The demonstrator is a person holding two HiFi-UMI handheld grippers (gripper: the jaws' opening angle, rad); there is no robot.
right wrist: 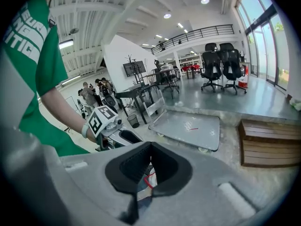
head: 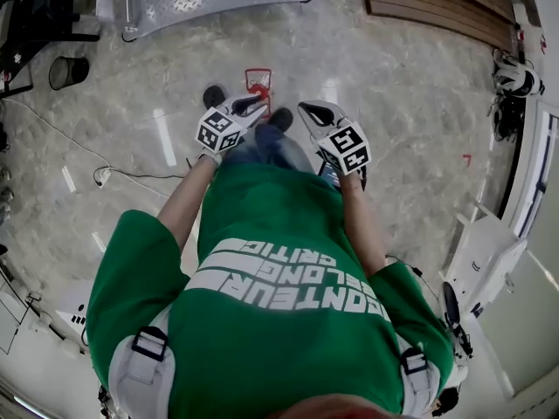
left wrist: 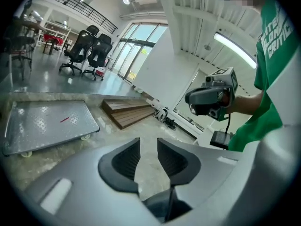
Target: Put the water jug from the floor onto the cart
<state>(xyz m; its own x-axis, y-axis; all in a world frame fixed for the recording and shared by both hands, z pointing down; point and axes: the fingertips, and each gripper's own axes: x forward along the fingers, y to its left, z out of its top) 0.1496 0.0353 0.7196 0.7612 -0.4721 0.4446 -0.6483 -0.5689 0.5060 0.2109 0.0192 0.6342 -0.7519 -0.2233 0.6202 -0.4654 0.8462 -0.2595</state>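
bright, even daylight from tall windows [left wrist: 141, 46] and ceiling lamps [right wrist: 168, 15]; glare streaks the polished floor [head: 166, 138]; fisheye bending, dark corners.

- Floor [head: 367, 85]: polished, grey-beige stone pattern, glossy with streaks of reflected light.
- Wooden platform [head: 437, 3]: brown planks, stepped, lying flat on the floor near a white wall [left wrist: 174, 74].
- Wastebasket [head: 68, 72]: black, upright on the floor; a thin cable [head: 131, 175] trails across the floor nearby.
- Office chairs [right wrist: 221, 62]: two, black, high-backed, side by side.
- Windows [left wrist: 134, 51]: tall, full-height, admitting daylight.
- Mezzanine railing [right wrist: 202, 32]: dark, along the upper level.
- Ceiling lights [right wrist: 168, 15]: lit.
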